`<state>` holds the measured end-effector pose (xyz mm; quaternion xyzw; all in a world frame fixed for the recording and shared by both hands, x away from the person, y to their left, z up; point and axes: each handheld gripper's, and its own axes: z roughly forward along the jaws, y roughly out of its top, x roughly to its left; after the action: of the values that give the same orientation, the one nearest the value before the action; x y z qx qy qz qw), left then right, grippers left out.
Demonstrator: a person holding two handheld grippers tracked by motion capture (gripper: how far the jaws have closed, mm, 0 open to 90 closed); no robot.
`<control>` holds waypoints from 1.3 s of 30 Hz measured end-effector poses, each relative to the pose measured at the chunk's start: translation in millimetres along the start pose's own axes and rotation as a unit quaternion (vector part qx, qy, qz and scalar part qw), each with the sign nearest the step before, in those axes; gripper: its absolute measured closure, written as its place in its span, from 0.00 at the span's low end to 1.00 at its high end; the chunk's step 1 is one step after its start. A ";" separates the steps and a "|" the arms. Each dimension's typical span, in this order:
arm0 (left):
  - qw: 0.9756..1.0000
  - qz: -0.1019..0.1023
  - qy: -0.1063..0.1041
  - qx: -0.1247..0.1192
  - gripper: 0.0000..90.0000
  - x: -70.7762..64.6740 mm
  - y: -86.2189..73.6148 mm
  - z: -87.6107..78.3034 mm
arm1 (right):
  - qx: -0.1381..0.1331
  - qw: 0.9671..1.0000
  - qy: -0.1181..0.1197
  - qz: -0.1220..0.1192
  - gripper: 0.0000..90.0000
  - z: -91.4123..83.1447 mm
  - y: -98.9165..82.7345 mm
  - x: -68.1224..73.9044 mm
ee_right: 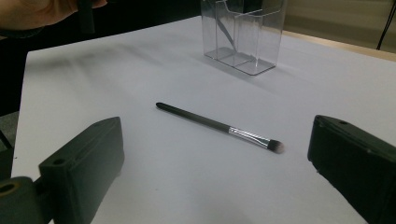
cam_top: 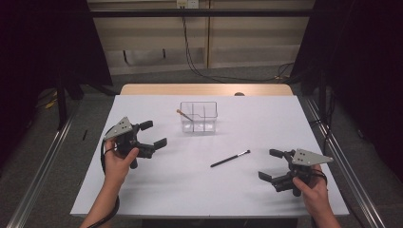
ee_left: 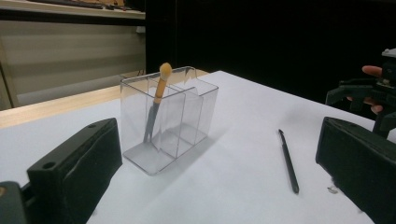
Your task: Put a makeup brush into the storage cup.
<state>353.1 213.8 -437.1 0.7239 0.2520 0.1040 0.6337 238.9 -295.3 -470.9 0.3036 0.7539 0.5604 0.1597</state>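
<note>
A clear plastic organizer (cam_top: 198, 117) with several compartments stands on the white table (cam_top: 209, 190). A tan-tipped brush (cam_top: 183, 114) leans inside its left compartment, also seen in the left gripper view as brush (ee_left: 159, 93) in organizer (ee_left: 187, 116). A black makeup brush (cam_top: 230, 158) lies flat in the table's middle; brush (ee_right: 219, 126) has a silver ferrule and dark bristles. My left gripper (cam_top: 154, 135) is open, left of the organizer. My right gripper (cam_top: 271, 165) is open, right of the black brush, nothing between its jaws.
A wooden strip (cam_top: 204, 89) runs along the table's far edge. Cables (cam_top: 199, 66) trail on the floor behind. Dark curtains stand at both sides. Metal rails (cam_top: 43, 166) flank the table.
</note>
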 end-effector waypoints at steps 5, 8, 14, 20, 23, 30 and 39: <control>1.000 0.001 0.000 -0.002 0.00 -3.2 -0.7 -5.5 | -0.002 1.000 -0.001 0.000 0.04 0.8 0.8 0.6; 1.000 0.001 -0.002 -0.001 0.00 -5.3 -1.5 -9.4 | -0.003 1.000 -0.002 -0.001 0.04 1.1 1.0 0.7; 1.000 0.001 -0.004 0.001 0.00 -8.6 -3.7 -15.0 | -0.003 1.000 -0.001 -0.002 0.04 2.9 1.9 1.9; 1.000 0.005 -0.006 0.008 0.00 -10.7 -6.4 -20.5 | -0.007 1.000 -0.002 0.000 0.04 2.8 2.3 1.8; 1.000 0.005 -0.005 0.011 0.00 -11.7 -8.3 -23.2 | -0.006 1.000 -0.002 0.000 0.04 2.7 2.3 1.5; 1.000 0.005 -0.006 0.016 0.00 -14.4 -13.6 -29.3 | -0.008 1.000 -0.003 0.001 0.04 1.7 2.5 1.8; 1.000 0.005 -0.005 0.024 0.00 -13.7 -22.3 -38.2 | -0.008 1.000 -0.003 0.001 0.04 2.1 2.4 1.0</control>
<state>318.3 241.7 -449.7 0.7408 0.2475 0.0979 0.6168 240.0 -292.6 -469.3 0.3044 0.7484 0.5661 0.1638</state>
